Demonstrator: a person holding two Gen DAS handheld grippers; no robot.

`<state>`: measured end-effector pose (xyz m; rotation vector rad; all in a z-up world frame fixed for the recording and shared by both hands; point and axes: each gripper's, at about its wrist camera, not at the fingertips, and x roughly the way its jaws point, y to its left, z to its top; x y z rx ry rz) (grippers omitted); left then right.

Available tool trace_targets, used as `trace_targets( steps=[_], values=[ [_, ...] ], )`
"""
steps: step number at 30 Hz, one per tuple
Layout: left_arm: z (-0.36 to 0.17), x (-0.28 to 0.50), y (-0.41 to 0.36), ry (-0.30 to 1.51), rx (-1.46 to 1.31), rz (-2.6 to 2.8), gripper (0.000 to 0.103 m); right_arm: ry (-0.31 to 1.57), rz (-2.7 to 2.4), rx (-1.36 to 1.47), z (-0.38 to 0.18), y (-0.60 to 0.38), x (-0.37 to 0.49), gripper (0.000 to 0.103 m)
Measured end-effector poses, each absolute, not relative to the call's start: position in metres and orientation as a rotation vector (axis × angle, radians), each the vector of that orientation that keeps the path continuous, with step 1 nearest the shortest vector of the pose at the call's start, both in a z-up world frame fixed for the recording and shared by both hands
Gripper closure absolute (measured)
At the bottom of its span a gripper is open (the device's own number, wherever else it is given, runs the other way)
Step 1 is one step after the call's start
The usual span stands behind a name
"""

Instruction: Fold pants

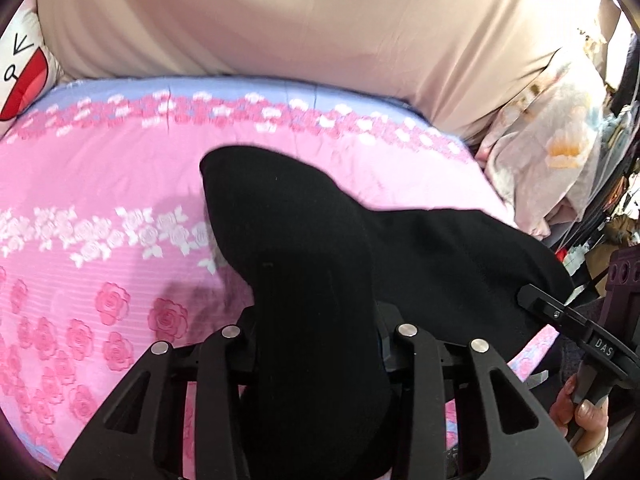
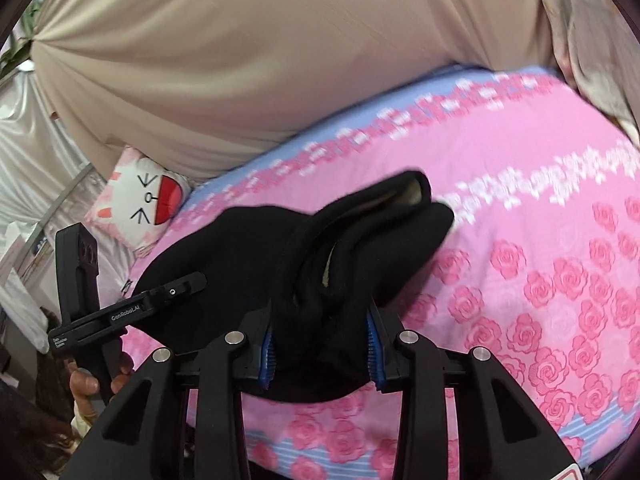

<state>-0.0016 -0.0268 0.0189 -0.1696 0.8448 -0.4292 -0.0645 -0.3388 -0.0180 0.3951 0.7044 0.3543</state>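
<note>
Black pants (image 1: 304, 248) are lifted above a pink rose-print bedspread (image 1: 88, 184). My left gripper (image 1: 316, 344) is shut on a thick bunch of the black cloth, which drapes over and hides its fingertips. My right gripper (image 2: 320, 352) is shut on another bunch of the pants (image 2: 320, 264), with blue pads (image 2: 267, 356) pressing both sides. The cloth spans between the two grippers. The right gripper also shows at the right of the left wrist view (image 1: 532, 300), and the left gripper shows at the left of the right wrist view (image 2: 192, 282).
A beige fabric wall (image 1: 320, 20) rises behind the bed. A white cartoon-face pillow (image 2: 140, 204) lies at the bed's far left corner. A floral quilt pile (image 1: 552, 152) sits at the right. The bedspread (image 2: 540, 240) spreads wide to the right.
</note>
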Motion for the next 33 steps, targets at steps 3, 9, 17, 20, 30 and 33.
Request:
trace_targets(
  steps=[3,9,17,20,30,33],
  values=[
    [0.035,-0.008,-0.02,0.816,-0.174,-0.443,0.068,0.671,0.371,0.376,-0.003,-0.333,-0.069,0.069],
    [0.073,-0.004,-0.007,0.721,-0.172,-0.448,0.068,0.578,0.41,0.326,0.039,-0.322,-0.058,0.069],
    [0.126,0.06,-0.004,0.54,-0.133,-0.408,0.068,0.436,0.444,0.28,0.089,-0.313,0.031,0.069],
    [0.133,0.094,-0.006,0.514,-0.125,-0.381,0.067,0.417,0.442,0.284,0.095,-0.312,0.075,0.069],
    [0.079,0.217,-0.01,0.529,-0.127,-0.351,0.067,0.492,0.392,0.304,0.034,-0.315,0.198,0.069],
    [0.039,0.245,-0.009,0.597,-0.13,-0.355,0.067,0.573,0.366,0.322,-0.002,-0.316,0.22,0.069]
  ],
)
